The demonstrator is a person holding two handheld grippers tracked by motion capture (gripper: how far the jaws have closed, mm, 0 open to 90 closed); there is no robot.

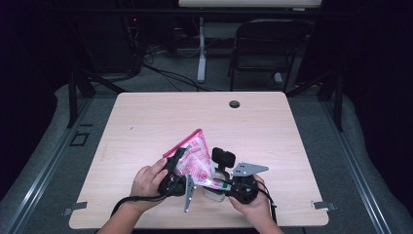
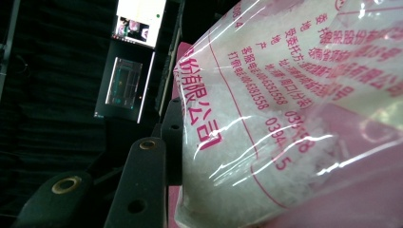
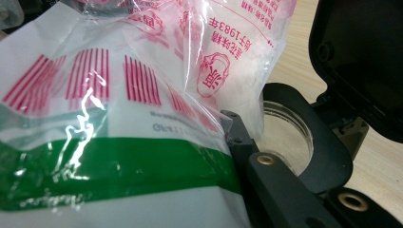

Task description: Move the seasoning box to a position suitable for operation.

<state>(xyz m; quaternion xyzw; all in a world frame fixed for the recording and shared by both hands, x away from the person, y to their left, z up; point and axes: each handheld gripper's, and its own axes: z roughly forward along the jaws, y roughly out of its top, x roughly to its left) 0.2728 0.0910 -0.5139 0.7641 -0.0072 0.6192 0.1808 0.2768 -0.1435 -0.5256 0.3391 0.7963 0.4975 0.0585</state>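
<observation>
Near the tabletop's (image 1: 146, 126) front edge, both grippers hold a clear red-printed bag of white granules (image 1: 195, 155): left gripper (image 1: 176, 168) clamps its left side, right gripper (image 1: 233, 185) its lower right corner, tilting it over a round container (image 3: 285, 128).

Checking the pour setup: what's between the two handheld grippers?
The clear plastic bag with pink print, holding white granules, spans between the left gripper and right gripper in the high view; both appear to grip it.

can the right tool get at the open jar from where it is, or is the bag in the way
Probably not yet. The right tool is shut on the bag, so it has no free grip, though the jar with its flipped-up lid sits right beside it.
</observation>
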